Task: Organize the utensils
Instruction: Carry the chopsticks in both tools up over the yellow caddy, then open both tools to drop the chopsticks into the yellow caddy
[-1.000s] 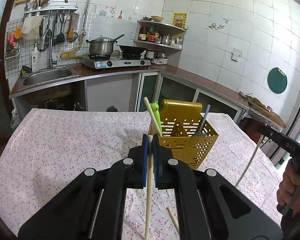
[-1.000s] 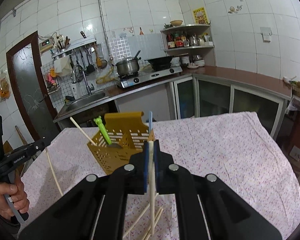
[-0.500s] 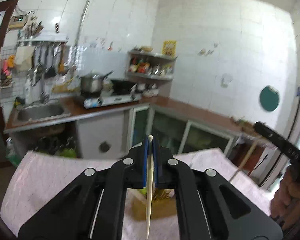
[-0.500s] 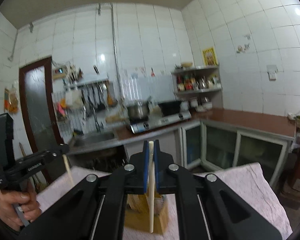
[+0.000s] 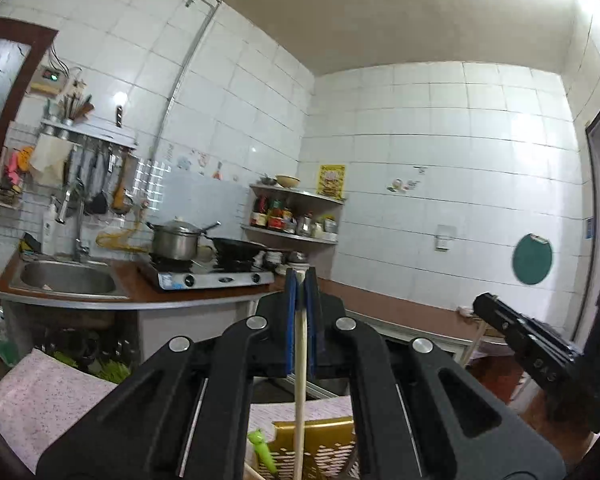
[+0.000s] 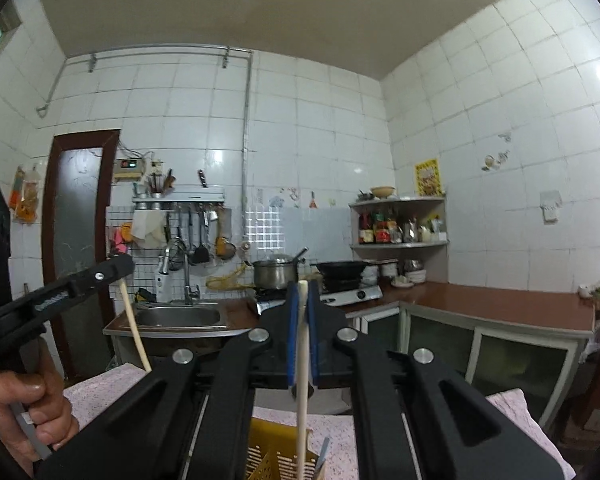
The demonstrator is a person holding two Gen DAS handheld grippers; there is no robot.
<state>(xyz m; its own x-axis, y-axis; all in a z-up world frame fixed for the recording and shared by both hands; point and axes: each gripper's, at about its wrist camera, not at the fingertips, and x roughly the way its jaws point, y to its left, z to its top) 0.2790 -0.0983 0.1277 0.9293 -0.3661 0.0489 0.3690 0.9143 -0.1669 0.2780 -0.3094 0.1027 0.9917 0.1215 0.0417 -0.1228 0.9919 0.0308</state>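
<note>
with each black two-finger gripper, left (image 5: 300,280) & right (image 6: 303,290), clenched on a pale wooden chopstick (image 5: 299,364) (image 6: 302,360) above the yellow perforated plastic utensil holder (image 5: 324,446), you're mid-carry; next, i'd say, lower both tips into it.

We see only the top of the yellow utensil holder (image 5: 314,446), low in the left wrist view — the bottom edge and the black gripper arms cut off the rest. The green utensil (image 5: 262,450) beside it shows only its upper end. The chopstick (image 5: 300,380) in the left gripper (image 5: 300,280) runs out of frame at the bottom, so we cannot tell where its lower end sits. In the right wrist view the second chopstick (image 6: 302,364) likewise leaves the bottom edge, and the hand (image 6: 24,412) at lower left is cropped. Bottle labels on the corner shelf (image 6: 400,244) are too small to read.
</note>
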